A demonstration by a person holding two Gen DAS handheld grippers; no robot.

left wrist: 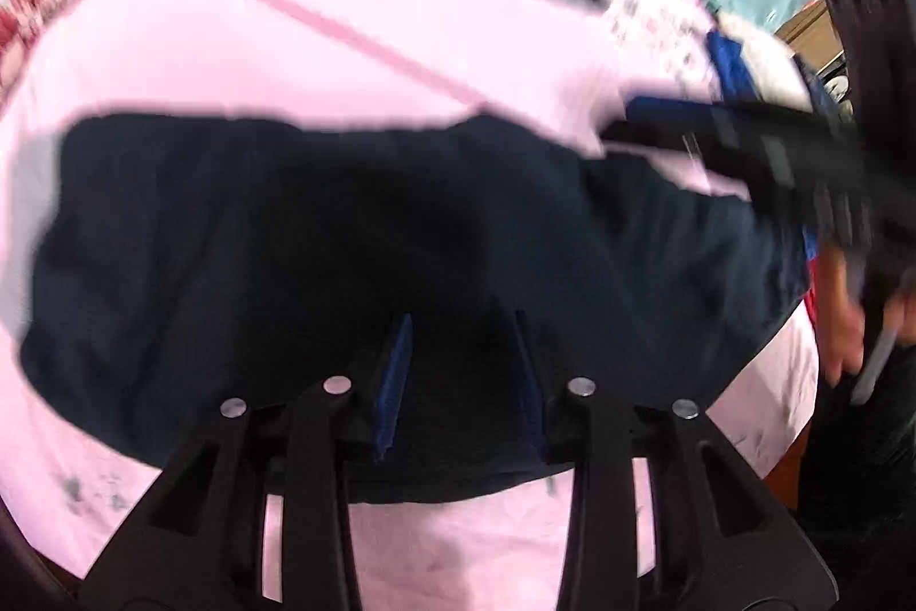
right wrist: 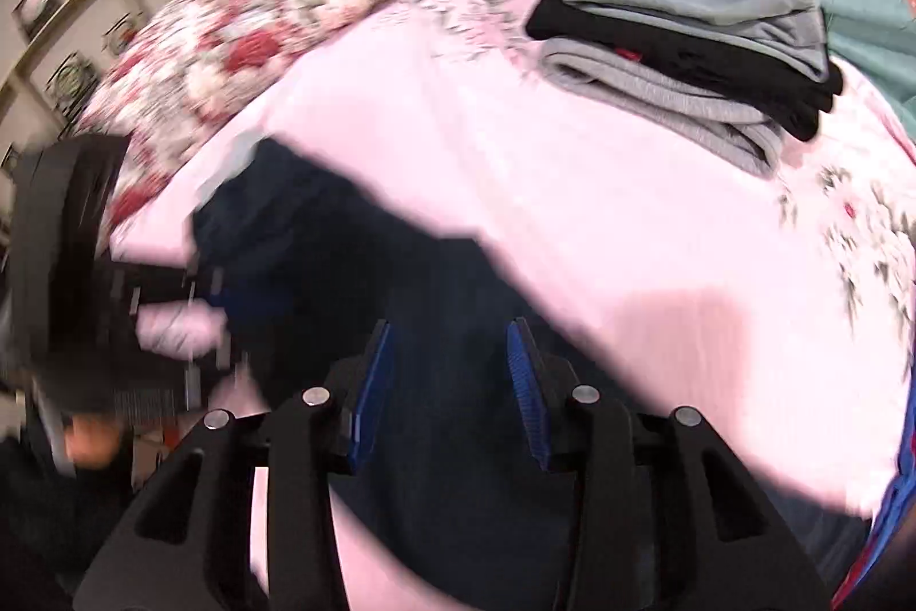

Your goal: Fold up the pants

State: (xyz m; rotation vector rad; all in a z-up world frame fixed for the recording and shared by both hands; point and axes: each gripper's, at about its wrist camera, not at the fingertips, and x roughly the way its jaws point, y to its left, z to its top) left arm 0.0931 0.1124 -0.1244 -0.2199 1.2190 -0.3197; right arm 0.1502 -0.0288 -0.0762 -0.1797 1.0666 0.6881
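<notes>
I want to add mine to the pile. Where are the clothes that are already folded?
The stack of folded grey and black clothes sits on the pink bedsheet, upper right in the right wrist view, beyond the dark navy pants and right of the floral pillow.

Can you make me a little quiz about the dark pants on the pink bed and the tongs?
1. True or false: the dark pants lie on a green sheet.
2. What sits folded at the far end of the pink sheet?
A. a stack of clothes
B. a shoe
3. Are the left tongs and right tongs open or shut?

Key: 1 false; 2 A; 3 both open, over the pants.
</notes>
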